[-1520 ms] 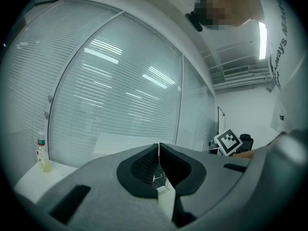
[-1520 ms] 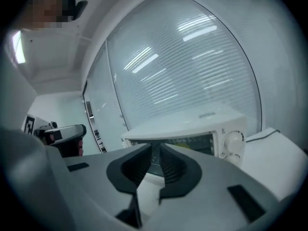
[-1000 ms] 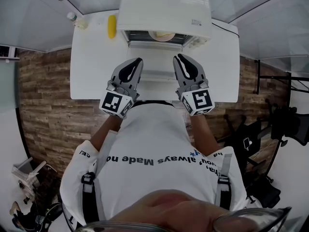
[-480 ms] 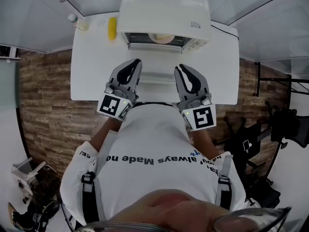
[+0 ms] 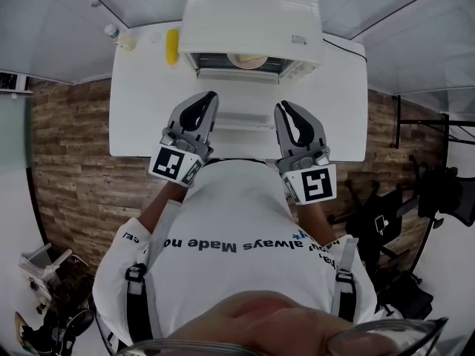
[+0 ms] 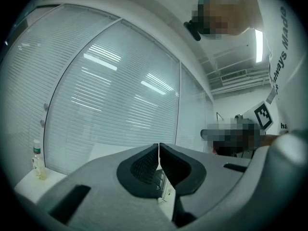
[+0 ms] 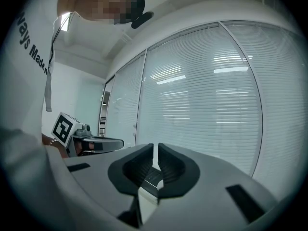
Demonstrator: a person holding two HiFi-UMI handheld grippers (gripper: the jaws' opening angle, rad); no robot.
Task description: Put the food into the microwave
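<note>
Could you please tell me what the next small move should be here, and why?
Probably reach the right gripper forward to the dropped door of the microwave and start lifting it shut. A plate of food already sits inside the open cavity, and both it and the left gripper hover with jaws shut and empty.

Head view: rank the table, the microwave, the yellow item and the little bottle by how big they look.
1. table
2. microwave
3. yellow item
4. little bottle; it looks close to the yellow item in size and is seen from above, so the order of these last two is unsure.
</note>
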